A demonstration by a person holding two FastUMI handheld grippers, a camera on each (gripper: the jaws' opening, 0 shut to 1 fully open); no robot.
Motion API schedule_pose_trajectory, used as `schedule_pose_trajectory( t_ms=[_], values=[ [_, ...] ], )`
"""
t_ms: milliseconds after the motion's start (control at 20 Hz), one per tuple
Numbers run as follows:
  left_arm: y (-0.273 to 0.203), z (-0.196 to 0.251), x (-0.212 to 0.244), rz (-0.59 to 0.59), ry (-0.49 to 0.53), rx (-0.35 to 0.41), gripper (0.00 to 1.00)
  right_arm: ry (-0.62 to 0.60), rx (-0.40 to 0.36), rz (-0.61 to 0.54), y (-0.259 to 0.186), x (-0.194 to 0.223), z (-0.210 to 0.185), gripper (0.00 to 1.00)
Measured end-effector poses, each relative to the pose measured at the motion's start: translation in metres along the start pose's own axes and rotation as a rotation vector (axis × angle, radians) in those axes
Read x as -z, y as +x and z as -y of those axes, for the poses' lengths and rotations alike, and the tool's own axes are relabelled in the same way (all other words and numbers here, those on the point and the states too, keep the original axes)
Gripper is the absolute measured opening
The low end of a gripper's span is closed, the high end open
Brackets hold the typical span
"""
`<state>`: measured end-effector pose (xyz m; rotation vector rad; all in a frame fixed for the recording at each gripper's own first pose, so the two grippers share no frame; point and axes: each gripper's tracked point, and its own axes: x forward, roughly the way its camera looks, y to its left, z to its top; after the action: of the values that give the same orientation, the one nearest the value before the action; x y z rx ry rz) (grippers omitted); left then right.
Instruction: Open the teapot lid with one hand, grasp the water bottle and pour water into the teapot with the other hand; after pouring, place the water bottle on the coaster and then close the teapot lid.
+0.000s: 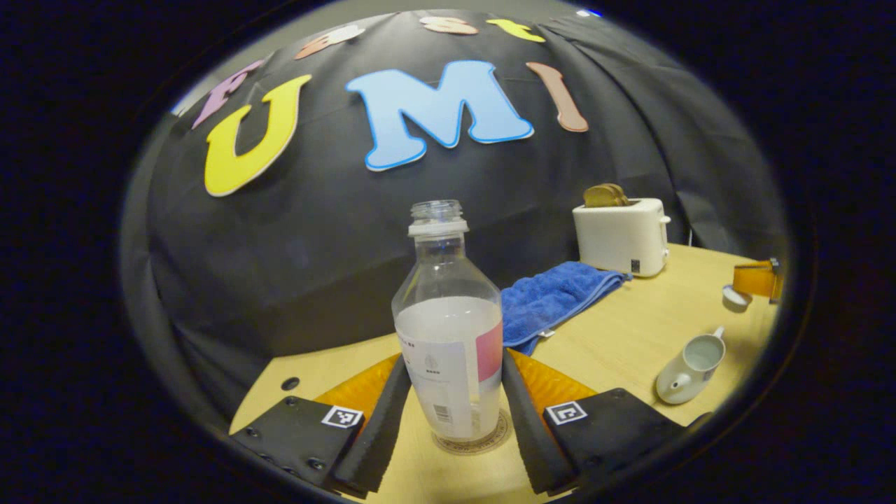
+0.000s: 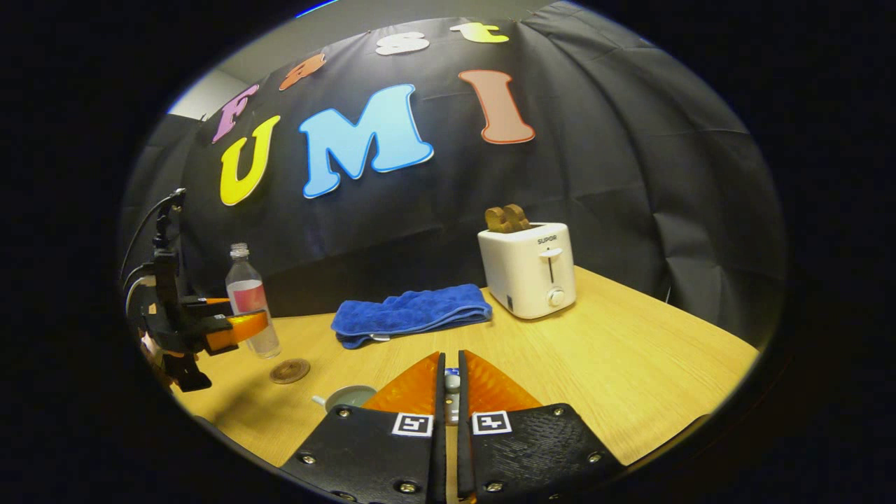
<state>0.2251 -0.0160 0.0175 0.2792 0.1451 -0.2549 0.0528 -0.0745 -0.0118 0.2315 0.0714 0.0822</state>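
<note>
- Left gripper [image 1: 453,360] – its fingers lie against both sides of the uncapped, partly filled water bottle [image 1: 448,329], and a grip is judged to be made.
- Right gripper [image 2: 450,357] – closed on the teapot lid [image 2: 452,383], which is held clear of the open teapot [image 1: 689,367] on the table [image 2: 630,350].
- Risk: with no cap, water may be spilled if the bottle is tilted before its mouth is over the teapot's opening; the smooth wall may slip under a light grip.
- In the right gripper view the coaster [image 2: 290,371] is shown just beside the bottle's base; in the left gripper view it is half hidden behind the bottle.
</note>
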Motion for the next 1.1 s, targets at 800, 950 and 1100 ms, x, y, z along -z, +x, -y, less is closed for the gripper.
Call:
schedule_pose_trajectory(
  t_ms=[800, 950, 1100],
  values=[
    [0.026, -0.002, 0.039, -0.061, -0.217, -0.040, 0.88, -0.036, -0.033, 0.019, -0.002, -0.001, -0.014, 0.06],
    [0.019, -0.003, 0.041, -0.057, -0.241, -0.044, 0.90, -0.034, -0.037, 0.016, -0.002, -0.001, -0.015, 0.06],
    [0.011, -0.002, 0.039, -0.058, -0.222, -0.042, 1.00, -0.036, -0.044, 0.019, -0.002, 0.000, -0.018, 0.06]
  ],
)
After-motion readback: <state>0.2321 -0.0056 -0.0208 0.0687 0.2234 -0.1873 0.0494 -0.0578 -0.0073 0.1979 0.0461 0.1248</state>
